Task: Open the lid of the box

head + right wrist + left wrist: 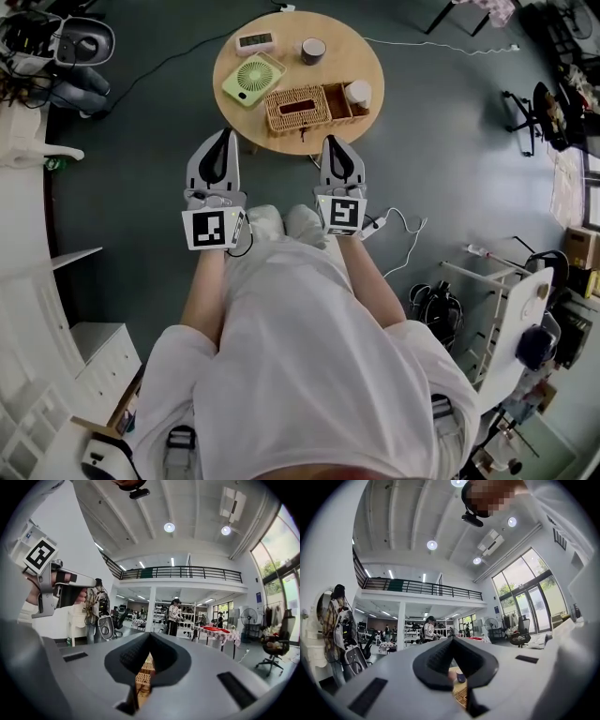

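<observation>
A woven wicker box (pixel 298 110) with a slotted lid lies on a small round wooden table (pixel 361 42). Both grippers are held up on the near side of the table, short of it. My left gripper (pixel 222 132) is shut and empty, pointing at the table's left edge. My right gripper (pixel 335 140) is shut and empty, just before the box's near right corner. In the left gripper view the closed tips (pixel 451 640) leave a slit that shows a bit of the wicker box (pixel 461 696). The right gripper view shows the same wicker box (pixel 142 677) below its closed tips (pixel 150 634).
On the table also stand a green fan (pixel 253 79), a small clock (pixel 255 40), a cup (pixel 313 50) and a white jar (pixel 357 93) in the box's side part. A white cable (pixel 405 228) lies on the floor at right. White shelves (pixel 56 281) stand at left, a rack (pixel 506 300) at right.
</observation>
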Tool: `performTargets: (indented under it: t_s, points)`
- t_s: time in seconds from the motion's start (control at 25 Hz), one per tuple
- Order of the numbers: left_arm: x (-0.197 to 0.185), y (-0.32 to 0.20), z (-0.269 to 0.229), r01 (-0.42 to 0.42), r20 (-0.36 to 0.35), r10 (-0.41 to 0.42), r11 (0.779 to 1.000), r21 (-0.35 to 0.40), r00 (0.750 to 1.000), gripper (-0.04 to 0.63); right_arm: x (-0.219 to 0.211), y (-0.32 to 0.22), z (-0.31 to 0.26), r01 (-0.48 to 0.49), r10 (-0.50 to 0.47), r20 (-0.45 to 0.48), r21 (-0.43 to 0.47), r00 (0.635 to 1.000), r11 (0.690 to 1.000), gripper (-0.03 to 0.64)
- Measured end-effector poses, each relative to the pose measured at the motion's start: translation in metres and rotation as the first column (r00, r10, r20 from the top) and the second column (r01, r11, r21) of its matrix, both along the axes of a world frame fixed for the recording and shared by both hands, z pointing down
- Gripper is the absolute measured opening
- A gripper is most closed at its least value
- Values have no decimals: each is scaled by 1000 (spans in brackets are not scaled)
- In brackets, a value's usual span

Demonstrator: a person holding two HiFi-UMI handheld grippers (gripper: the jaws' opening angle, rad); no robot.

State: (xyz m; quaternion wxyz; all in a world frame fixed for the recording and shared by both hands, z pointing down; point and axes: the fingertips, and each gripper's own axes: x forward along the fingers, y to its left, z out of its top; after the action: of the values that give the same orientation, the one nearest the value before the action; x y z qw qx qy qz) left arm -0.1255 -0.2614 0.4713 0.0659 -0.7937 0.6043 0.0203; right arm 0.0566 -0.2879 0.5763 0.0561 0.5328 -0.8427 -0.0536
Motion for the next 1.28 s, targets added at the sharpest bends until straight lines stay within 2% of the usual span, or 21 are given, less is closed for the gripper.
performTargets:
  t_s: [0.04, 0.16, 0.24, 0.44, 0.52, 0.64, 0.72, 0.8, 0.96, 1.28]
  points:
    - [1, -4, 14, 0, 3, 0, 1000, 1, 1000, -2, 0, -6, 23, 1, -1, 13, -19, 1000, 1000, -9]
    - [4, -14, 56, -6, 9, 7, 1000, -8, 1000, -2, -2, -23, 96, 11, -8, 42, -92, 999, 996, 144]
    - [4, -20, 82, -9, 16, 9, 1000, -15, 1000, -2, -9, -36, 147, 22, -20, 16, -140, 1000, 990, 188]
    - [6, -20, 120, -13, 28, 14, 999, -35, 1000, -2, -32, -59, 238, 37, -57, -74, -250, 996, 967, 199]
    - [6, -20, 123, -14, 31, 15, 999, -38, 999, -2, -34, -66, 253, 13, -42, -97, -284, 994, 959, 163]
    - [4, -20, 121, -12, 30, 13, 999, -36, 999, -2, -27, -72, 260, -28, -9, -129, -281, 992, 959, 107]
    - [1, -21, 118, -9, 27, 10, 999, -39, 1000, -2, -26, -69, 258, -21, -17, -135, -270, 991, 963, 88]
    - [-1, -22, 114, -7, 31, 9, 999, -47, 999, -2, -29, -63, 250, 2, -36, -132, -248, 991, 969, 11]
    - [-8, -26, 99, -4, 39, 6, 998, -62, 999, -2, -30, -59, 226, 17, -40, -97, -227, 995, 974, 3]
    - [-8, -30, 43, 0, 43, 3, 998, -67, 999, -2, -24, -68, 159, 17, -42, -104, -230, 994, 973, 2]
